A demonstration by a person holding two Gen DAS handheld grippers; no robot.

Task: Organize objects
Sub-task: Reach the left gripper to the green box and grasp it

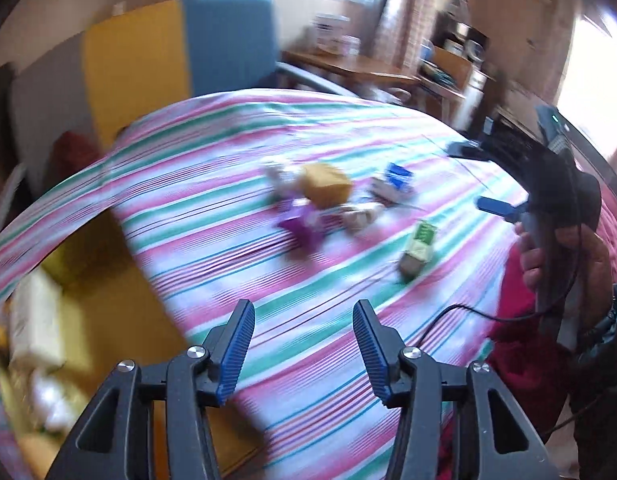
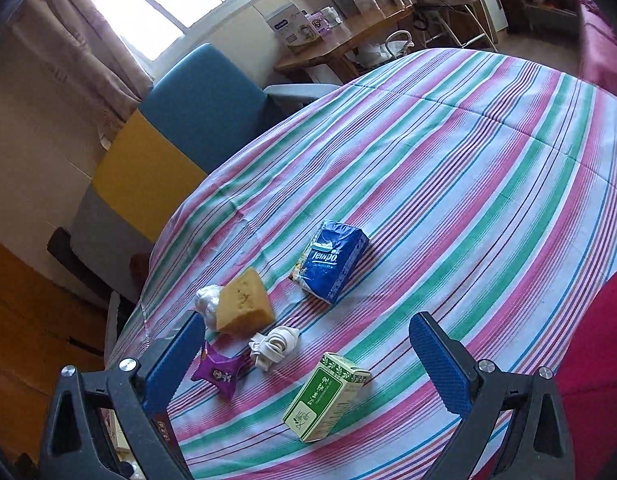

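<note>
1. The right gripper (image 2: 308, 364) hangs wide open and empty over the striped bed cover (image 2: 468, 168); the green box (image 2: 328, 396) lies between its fingers, untouched, toward the cover's near edge.
2. The left gripper (image 1: 304, 344), half open, holds nothing; the pile is well ahead of it.
3. The box is green and cream, lying flat.
4. Beyond it: a white knotted cloth (image 2: 274, 346), purple packet (image 2: 220, 374), yellow sponge wedge (image 2: 244, 304), blue tissue pack (image 2: 334, 260).
</note>
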